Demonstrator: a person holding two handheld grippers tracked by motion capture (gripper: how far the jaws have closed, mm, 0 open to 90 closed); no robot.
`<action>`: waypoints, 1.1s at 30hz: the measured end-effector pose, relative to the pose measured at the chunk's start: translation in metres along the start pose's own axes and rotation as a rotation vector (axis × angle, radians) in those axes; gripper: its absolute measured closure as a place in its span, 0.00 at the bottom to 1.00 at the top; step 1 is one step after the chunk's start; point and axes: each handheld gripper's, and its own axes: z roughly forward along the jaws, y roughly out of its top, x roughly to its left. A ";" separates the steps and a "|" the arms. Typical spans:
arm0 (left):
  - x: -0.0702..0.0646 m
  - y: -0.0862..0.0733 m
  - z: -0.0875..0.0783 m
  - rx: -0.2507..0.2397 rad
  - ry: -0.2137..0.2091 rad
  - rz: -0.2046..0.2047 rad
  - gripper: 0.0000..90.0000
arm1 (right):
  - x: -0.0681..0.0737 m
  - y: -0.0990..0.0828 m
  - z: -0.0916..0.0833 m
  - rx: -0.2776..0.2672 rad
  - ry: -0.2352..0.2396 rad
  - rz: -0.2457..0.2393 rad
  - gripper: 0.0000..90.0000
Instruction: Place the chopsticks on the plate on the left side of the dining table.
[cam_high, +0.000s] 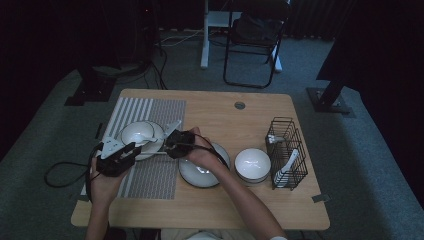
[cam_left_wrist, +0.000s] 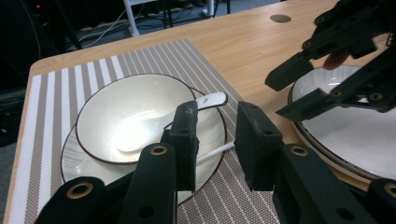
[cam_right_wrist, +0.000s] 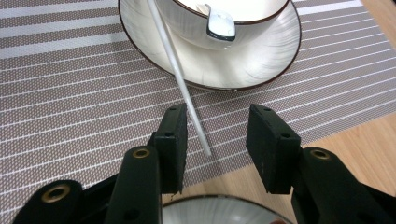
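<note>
Dim in the high view: the room behind the table (cam_high: 210, 107) sinks into near black, the floor a murky grey, and the whole frame looks soft and grainy. Light falls from above, catching the white bowl (cam_high: 252, 164) and the plate (cam_high: 202, 176) with a small bright glint, so they glow against the dull wood. The left gripper view is brighter and sharper, a hot glare pooling inside the bowl (cam_left_wrist: 126, 116), the near black jaws slightly soft at the bottom. The right gripper view is evenly lit, placemat (cam_right_wrist: 70, 93) weave crisp, a highlight on the spoon (cam_right_wrist: 220, 25), jaw shadows faint, lines bending towards the edges
</note>
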 end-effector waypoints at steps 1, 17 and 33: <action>0.000 0.000 0.000 0.000 0.000 0.000 0.78 | 0.001 -0.001 -0.002 -0.003 -0.003 -0.002 0.64; -0.015 0.004 0.014 0.024 -0.057 0.036 0.77 | 0.026 -0.050 -0.041 -0.072 -0.001 0.060 0.59; -0.044 0.027 0.036 0.025 -0.161 0.095 0.73 | 0.045 -0.090 -0.066 -0.165 -0.039 0.184 0.56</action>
